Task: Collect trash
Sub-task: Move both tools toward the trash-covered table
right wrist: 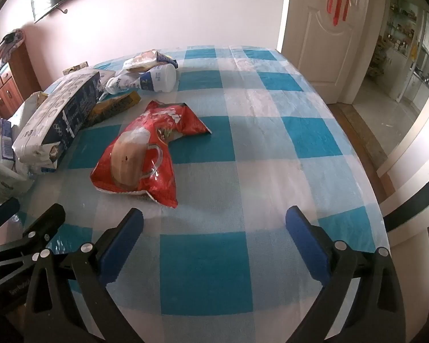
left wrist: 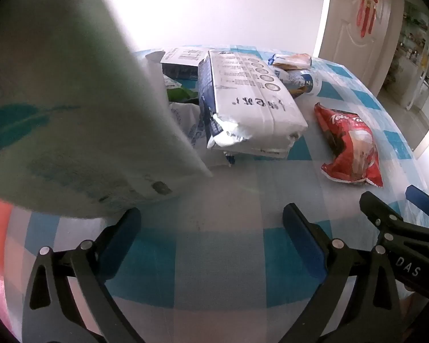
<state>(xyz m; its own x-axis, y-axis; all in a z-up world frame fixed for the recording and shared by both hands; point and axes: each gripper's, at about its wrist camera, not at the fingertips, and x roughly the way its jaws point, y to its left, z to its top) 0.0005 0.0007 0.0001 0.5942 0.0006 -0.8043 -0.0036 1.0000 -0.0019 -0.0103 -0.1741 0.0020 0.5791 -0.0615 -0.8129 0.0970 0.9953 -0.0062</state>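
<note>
Trash lies on a table under a blue-and-white checked cloth [right wrist: 243,148]. A crumpled red snack bag [right wrist: 146,148] lies just ahead of my right gripper [right wrist: 214,220], which is open and holds nothing. The same red bag [left wrist: 349,145] is to the right in the left wrist view. A white-and-blue paper pack [left wrist: 251,105] lies ahead of my left gripper [left wrist: 211,223], also open and empty above bare cloth. A white cup [right wrist: 160,78], a yellow wrapper [right wrist: 114,108] and a pale bag [right wrist: 143,58] lie farther back. The two grippers hover side by side.
A large white package with a green print [left wrist: 65,114] looms blurred close to the left camera and hides the left of the table. A white door [right wrist: 320,37] and an open doorway stand at the right. A wooden cabinet [right wrist: 5,85] stands at the left wall.
</note>
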